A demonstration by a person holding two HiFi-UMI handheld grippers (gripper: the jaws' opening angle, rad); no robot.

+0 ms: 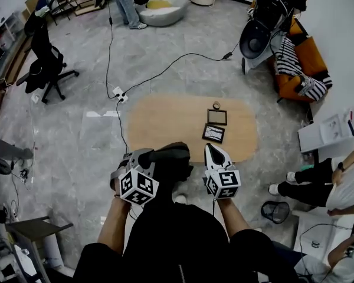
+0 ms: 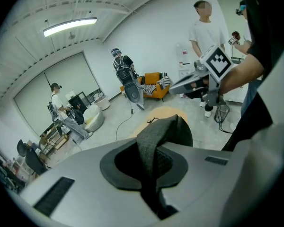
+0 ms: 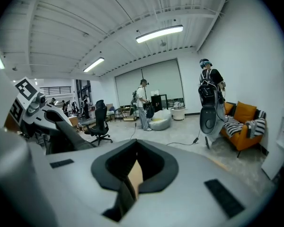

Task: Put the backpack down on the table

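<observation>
The oval wooden tabletop (image 1: 165,125) carries two small dark picture frames, one (image 1: 217,117) just beyond the other (image 1: 213,133), and a small ring-shaped object (image 1: 216,105) near them

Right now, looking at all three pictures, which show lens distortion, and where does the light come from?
Head view: wide-angle bend, floor curving round the table, even light, weak shadows. Left gripper view: strong fisheye, black corners, ceiling light bowed, strap looming large up close. Right gripper view: same fisheye, ceiling lights bright without glare.
</observation>
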